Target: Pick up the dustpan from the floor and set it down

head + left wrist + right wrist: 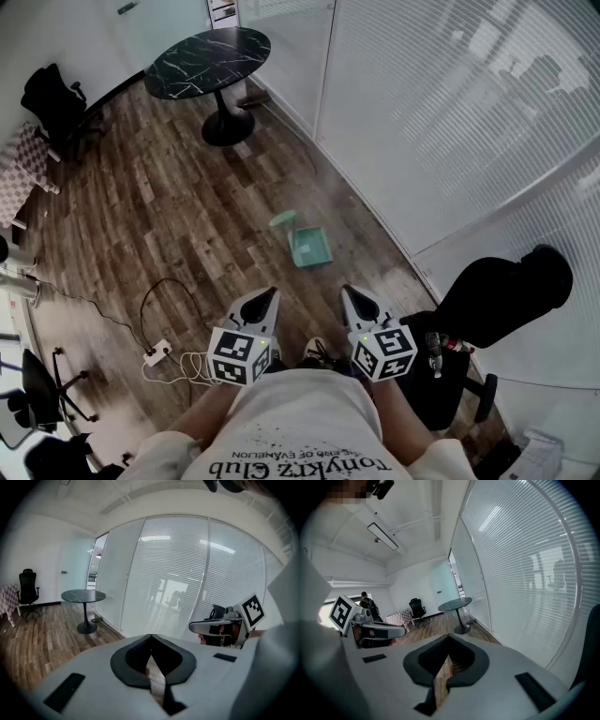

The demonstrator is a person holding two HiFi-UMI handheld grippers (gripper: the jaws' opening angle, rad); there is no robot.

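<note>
A pale green dustpan [308, 246] lies on the wooden floor near the glass wall, with its handle [283, 220] pointing away from me. My left gripper [273, 294] and right gripper [346, 292] are held side by side at waist height, short of the dustpan and pointing towards it. In the left gripper view the jaws meet at the tips [151, 637] with nothing between them. The right gripper's own view shows the same, its jaws closed together [449, 637] and empty. Neither gripper view shows the dustpan.
A round black marble table [208, 58] stands further along the glass wall with blinds [450, 112]. A black office chair [502, 298] is close at my right. A power strip with cable [157, 353] lies on the floor at my left. Another black chair [52, 98] is far left.
</note>
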